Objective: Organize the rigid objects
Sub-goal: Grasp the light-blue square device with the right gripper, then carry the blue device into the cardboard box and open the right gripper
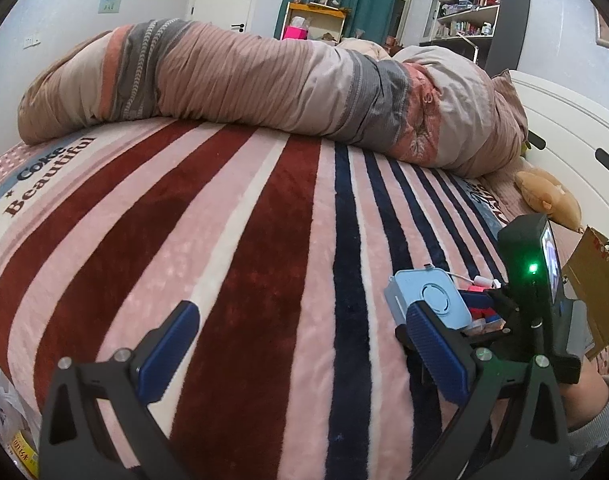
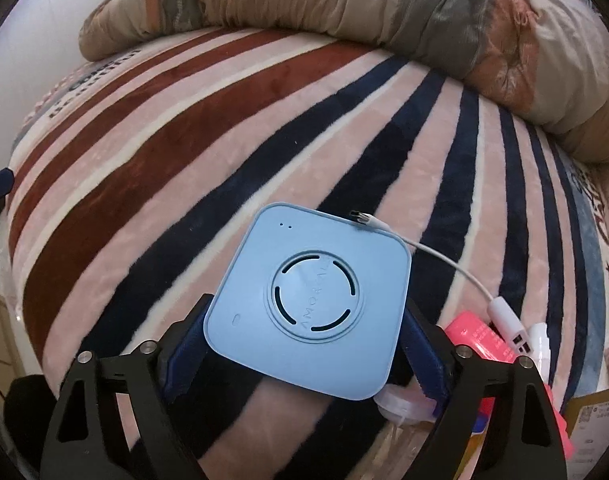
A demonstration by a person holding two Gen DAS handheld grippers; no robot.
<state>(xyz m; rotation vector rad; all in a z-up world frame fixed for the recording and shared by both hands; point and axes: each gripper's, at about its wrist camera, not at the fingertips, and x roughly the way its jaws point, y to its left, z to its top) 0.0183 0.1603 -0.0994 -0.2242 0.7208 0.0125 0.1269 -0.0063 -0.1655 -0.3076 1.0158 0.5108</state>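
My right gripper [image 2: 304, 344] is shut on a light blue square device [image 2: 308, 300] with a round vent on top, held just above the striped bed blanket [image 2: 184, 140]. A white cable [image 2: 444, 258] with a metal plug lies across the device's far corner and runs to a white adapter [image 2: 508, 324]. A pink box [image 2: 480, 340] and a clear plastic piece [image 2: 400, 404] lie beside the right finger. My left gripper [image 1: 300, 344] is open and empty over the blanket [image 1: 224, 240]. The blue device [image 1: 428, 296] and the right gripper show at its right.
A rolled quilt [image 1: 264, 80] lies across the far side of the bed. A brown cardboard box [image 1: 596, 280] stands at the right edge by the white headboard [image 1: 576, 128]. A tan plush toy [image 1: 548, 196] lies near it. Shelves [image 1: 472, 8] stand behind.
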